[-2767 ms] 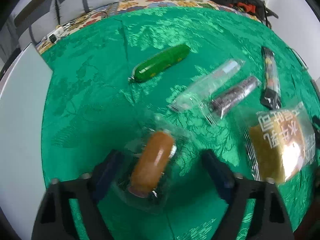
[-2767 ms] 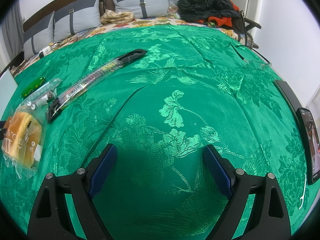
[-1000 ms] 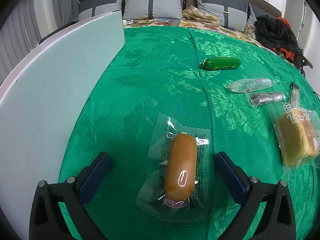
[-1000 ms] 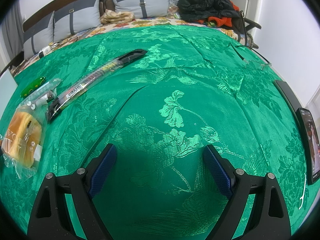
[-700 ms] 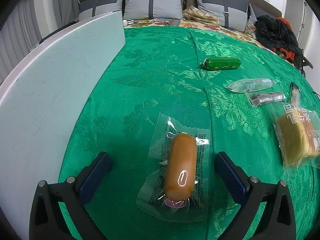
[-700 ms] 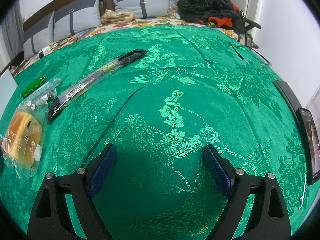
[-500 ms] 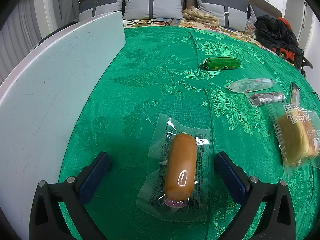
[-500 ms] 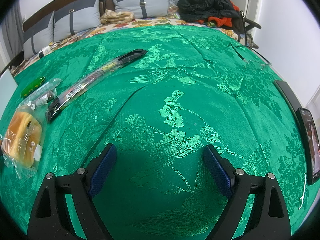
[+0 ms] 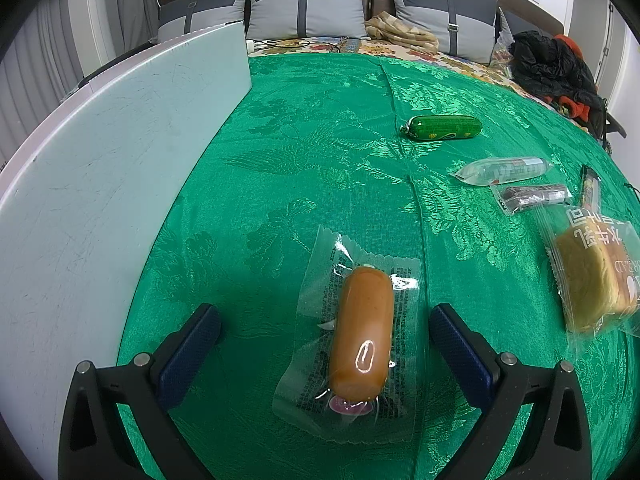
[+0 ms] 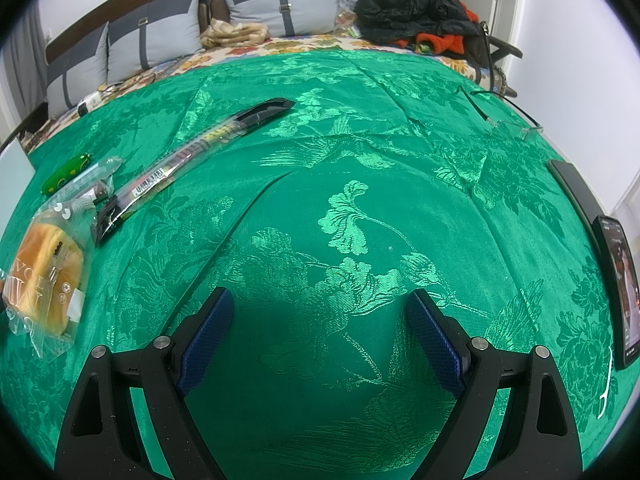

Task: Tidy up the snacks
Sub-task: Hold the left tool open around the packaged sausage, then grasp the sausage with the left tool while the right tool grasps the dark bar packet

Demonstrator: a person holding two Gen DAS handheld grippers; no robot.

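Note:
A vacuum-packed orange sausage point(image 9: 362, 332) lies flat on the green cloth between the fingers of my open left gripper point(image 9: 322, 334), untouched by them. Further off lie a green sausage point(image 9: 442, 128), a clear tube pack point(image 9: 504, 169), a dark bar pack point(image 9: 532, 196) and a bagged bread bun point(image 9: 592, 276). My right gripper point(image 10: 320, 322) is open and empty over bare cloth. At its left lie the bread bun point(image 10: 46, 268) and a long black stick pack point(image 10: 192, 152).
A pale board point(image 9: 100, 184) stands along the left of the cloth. A phone point(image 10: 620, 284) and glasses point(image 10: 504, 120) lie at the right edge. Cushions point(image 9: 308, 8) and a pile of clothes point(image 10: 412, 12) sit beyond the table.
Since 2.8 s ago the left gripper has let go of the orange sausage and drawn back; it now lies flat. In the last second nothing moved. The right gripper has stayed still.

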